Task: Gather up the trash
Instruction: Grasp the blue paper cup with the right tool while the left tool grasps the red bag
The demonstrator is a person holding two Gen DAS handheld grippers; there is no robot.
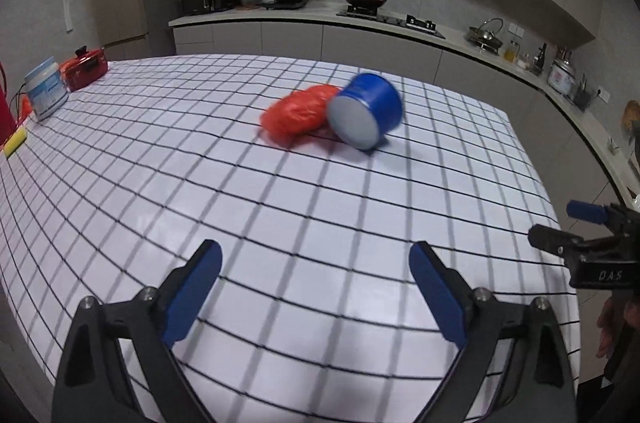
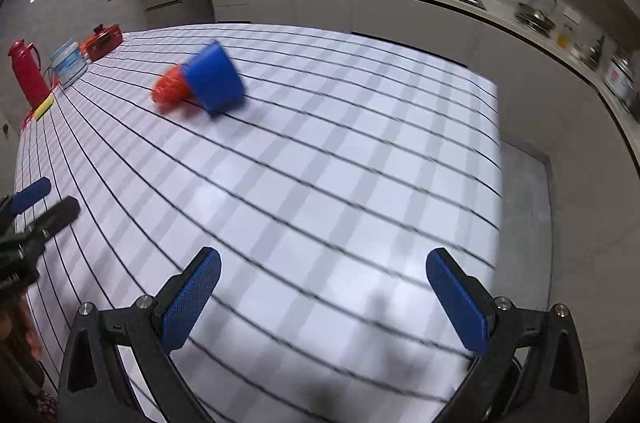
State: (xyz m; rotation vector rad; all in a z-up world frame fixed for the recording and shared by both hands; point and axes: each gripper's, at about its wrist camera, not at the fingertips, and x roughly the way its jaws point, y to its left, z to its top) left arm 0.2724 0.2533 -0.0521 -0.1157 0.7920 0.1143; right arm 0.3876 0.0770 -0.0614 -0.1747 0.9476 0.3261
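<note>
Apparently, blue bin (image 1: 366, 111) lies tipped.

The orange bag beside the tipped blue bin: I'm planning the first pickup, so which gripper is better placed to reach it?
Probably left. The orange bag lies almost straight ahead of the open left gripper. From the right gripper, also open, it sits far off to the left, partly behind the blue bin.

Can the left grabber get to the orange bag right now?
Probably yes. The left gripper is open and empty, and only bare checked tablecloth lies between it and the orange bag. The blue bin leans against the bag's far right side.
</note>
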